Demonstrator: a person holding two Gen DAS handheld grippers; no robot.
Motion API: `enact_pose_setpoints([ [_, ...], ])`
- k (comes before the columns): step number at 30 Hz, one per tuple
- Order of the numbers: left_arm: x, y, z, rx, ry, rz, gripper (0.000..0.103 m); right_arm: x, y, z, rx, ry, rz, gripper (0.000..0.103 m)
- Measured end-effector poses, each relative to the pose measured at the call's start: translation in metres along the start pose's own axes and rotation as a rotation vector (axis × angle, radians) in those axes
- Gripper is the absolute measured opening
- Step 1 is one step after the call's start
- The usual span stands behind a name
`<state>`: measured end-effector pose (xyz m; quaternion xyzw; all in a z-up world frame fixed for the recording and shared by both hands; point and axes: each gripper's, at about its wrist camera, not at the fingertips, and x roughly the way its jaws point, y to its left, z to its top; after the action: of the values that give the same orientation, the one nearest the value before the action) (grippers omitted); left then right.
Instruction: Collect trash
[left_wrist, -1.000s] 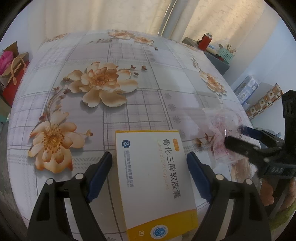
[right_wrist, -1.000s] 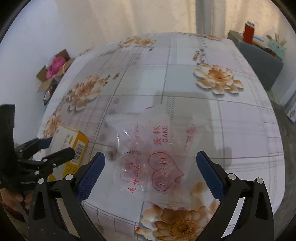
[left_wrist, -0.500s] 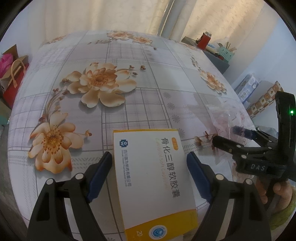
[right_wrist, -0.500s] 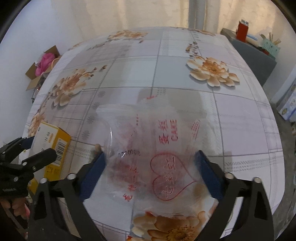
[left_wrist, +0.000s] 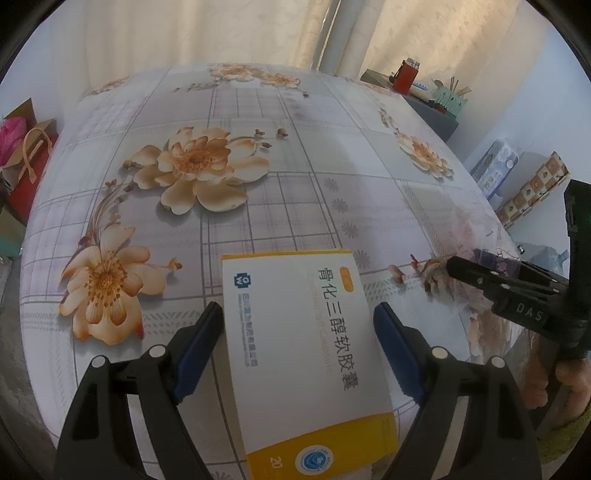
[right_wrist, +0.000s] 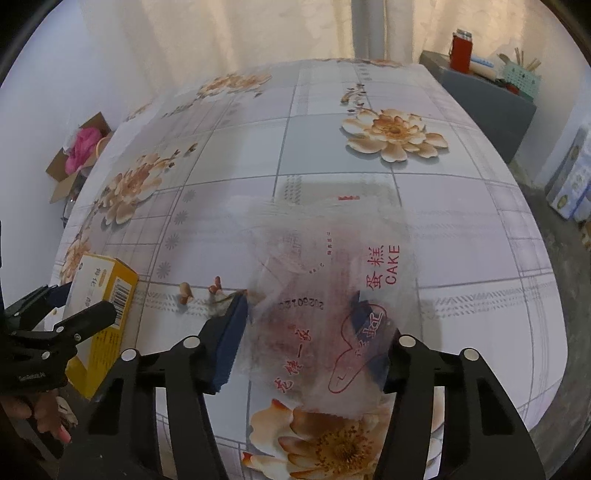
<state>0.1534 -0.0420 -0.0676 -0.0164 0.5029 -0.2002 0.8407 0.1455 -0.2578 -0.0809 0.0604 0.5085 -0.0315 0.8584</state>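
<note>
Right gripper (right_wrist: 299, 328): my jaws are closing on the clear crinkled plastic cake wrapper with red print (right_wrist: 325, 280). The wrapper lies flat on the floral vinyl tablecloth (right_wrist: 369, 177) near the front edge, and its lower half is between my blue pads. The pads have gathered the film from both sides. I judge the squeeze not finished, though the film is already bunching against them.

Left gripper (left_wrist: 297, 332): jaws wide, one blue pad on each long side of the white and yellow cardboard medicine box (left_wrist: 306, 339). The left pad stands just beside the box wall, the right pad a little off it; neither presses. The box lies on the cloth near the front edge, well left of the wrapper. In the right wrist view the same box (right_wrist: 99, 299) sits between the black fingers of the left gripper (right_wrist: 74, 314).

Notes for doing this step well:
- Thin film slips. Finish closing before any lift, so that several folds are trapped, not a single layer.
- Keep the pad tips low on the cloth while closing; if they ride up, the wrapper may slide out beneath.
- Risk: pinching the tablecloth along with the film. Lift slowly and watch whether the cloth rises.
- Close the left gripper squarely on the box's long sides; a skewed grip could twist the box.
</note>
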Motion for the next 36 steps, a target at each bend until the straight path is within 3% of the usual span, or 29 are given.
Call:
enact_pose_setpoints([
  [12, 0.0, -0.007, -0.01, 0.065, -0.011, 0.055, 0.081, -0.013, -0.009, -0.011, 0.036, -0.011, 0.018, 0.048],
  [15, -0.001, -0.007, -0.013, 0.073, -0.017, 0.065, 0.077, -0.016, -0.01, -0.013, 0.043, -0.015, 0.024, 0.045],
  [26, -0.011, -0.009, -0.013, 0.069, -0.048, 0.044, 0.075, -0.024, -0.014, -0.017, 0.08, -0.03, 0.059, 0.038],
  [28, -0.015, -0.011, -0.015, 0.069, -0.054, 0.039, 0.075, -0.025, -0.016, -0.018, 0.094, -0.031, 0.075, 0.032],
  [36, -0.02, -0.018, -0.012, 0.073, -0.069, 0.03, 0.075, -0.029, -0.028, -0.024, 0.141, -0.034, 0.119, 0.031],
])
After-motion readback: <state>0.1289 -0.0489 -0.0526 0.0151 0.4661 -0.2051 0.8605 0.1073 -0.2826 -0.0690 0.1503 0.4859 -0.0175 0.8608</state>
